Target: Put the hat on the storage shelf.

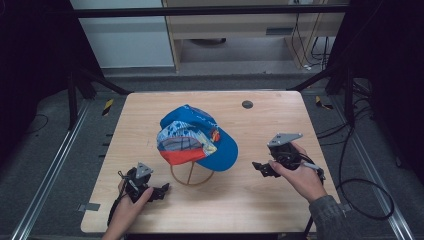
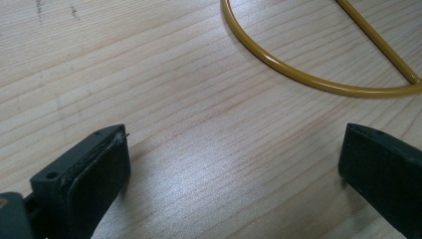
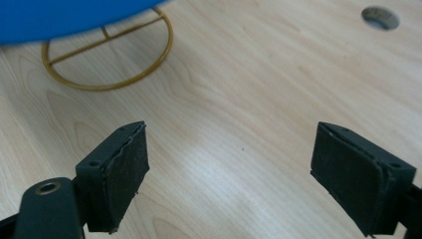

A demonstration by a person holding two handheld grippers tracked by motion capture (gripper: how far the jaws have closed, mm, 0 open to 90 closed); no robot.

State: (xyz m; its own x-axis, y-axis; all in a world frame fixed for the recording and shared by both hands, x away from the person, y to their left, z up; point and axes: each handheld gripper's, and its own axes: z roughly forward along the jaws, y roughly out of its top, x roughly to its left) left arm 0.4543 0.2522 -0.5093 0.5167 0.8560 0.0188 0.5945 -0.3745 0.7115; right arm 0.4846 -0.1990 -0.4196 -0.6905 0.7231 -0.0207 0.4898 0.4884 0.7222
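flanking one blue cap (image 1: 200, 137) on one wire stand (image 1: 191, 176), left gripper (image 1: 162, 191) and right gripper (image 1: 259, 167) both gaping, empty

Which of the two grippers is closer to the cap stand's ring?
The left gripper: its jaws sit just beside the yellow wire ring; the right gripper sits farther off.

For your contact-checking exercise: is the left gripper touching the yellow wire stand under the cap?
Apart. In the left gripper view, bare table lies between the open left gripper and the wire stand.

Dim room: wooden table (image 1: 260, 200), grey floor (image 1: 45, 165), perhaps shelving (image 1: 240, 30).
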